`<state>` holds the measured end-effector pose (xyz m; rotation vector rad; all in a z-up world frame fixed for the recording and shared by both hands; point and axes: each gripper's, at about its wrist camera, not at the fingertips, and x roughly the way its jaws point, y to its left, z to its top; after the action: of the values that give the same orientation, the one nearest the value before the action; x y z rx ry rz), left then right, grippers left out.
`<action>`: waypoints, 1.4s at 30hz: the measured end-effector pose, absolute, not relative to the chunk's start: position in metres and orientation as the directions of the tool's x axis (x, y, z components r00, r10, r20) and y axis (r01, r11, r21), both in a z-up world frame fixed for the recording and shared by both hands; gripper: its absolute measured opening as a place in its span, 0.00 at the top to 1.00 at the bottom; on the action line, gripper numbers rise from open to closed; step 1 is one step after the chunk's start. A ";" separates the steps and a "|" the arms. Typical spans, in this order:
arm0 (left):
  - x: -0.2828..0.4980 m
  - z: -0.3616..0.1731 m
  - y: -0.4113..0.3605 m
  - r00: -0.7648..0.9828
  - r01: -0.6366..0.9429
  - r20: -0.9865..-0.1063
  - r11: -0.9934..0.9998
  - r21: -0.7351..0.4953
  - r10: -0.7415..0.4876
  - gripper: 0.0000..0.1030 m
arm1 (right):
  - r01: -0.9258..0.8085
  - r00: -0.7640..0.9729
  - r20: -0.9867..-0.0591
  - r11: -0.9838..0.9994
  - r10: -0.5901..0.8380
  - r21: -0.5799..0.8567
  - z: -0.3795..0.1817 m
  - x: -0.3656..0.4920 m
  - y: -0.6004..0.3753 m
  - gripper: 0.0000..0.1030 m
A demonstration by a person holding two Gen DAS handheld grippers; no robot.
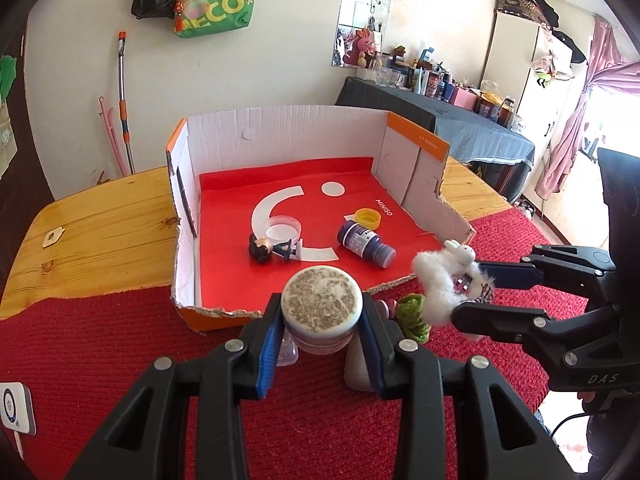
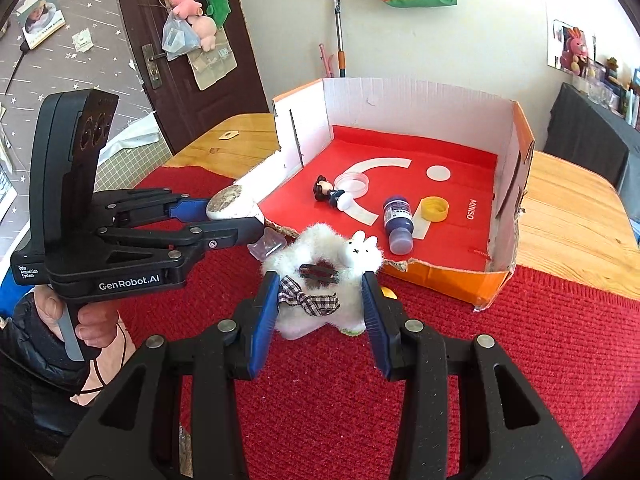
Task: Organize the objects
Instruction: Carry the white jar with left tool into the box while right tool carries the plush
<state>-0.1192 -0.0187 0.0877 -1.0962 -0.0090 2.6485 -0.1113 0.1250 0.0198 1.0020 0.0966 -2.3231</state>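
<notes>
My left gripper [image 1: 322, 316] is shut on a round white jar [image 1: 322, 306] with a speckled lid, held just above the near edge of the cardboard box [image 1: 280, 136]. The jar also shows in the right wrist view [image 2: 230, 203]. My right gripper [image 2: 320, 300] is shut on a fluffy white bunny hair clip [image 2: 320, 268] with a checked bow, held above the red mat in front of the box. In the box lie a small figurine [image 1: 274, 249], a clear round lid [image 1: 283, 229], a dark blue bottle [image 1: 365, 243] and a yellow cap [image 1: 368, 218].
The box stands on a wooden table [image 1: 92, 236] partly covered by a red knitted mat [image 1: 120, 344]. On the mat under the grippers lie a green fuzzy item [image 1: 412, 314], a grey item [image 1: 356, 372] and a clear plastic piece [image 2: 268, 246]. A white device [image 1: 14, 406] lies at far left.
</notes>
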 end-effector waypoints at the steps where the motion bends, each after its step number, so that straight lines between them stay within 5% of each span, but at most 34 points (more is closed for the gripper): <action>1: -0.122 0.088 -0.018 -0.674 -0.248 -0.694 -0.962 -0.110 0.253 0.63 | 0.554 -0.534 -0.684 -0.817 -0.497 0.161 0.021 -0.114 0.125 0.62; 42: -0.203 0.057 -0.031 -0.553 -0.241 -0.799 -0.963 -0.118 0.236 0.63 | 0.536 -0.319 -0.791 -0.788 -0.522 0.304 -0.017 -0.215 0.102 0.62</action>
<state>-0.2025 -0.0312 0.0574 -1.3113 0.0076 2.5528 -0.2148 0.1023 -0.0167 1.2693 0.0185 -2.1281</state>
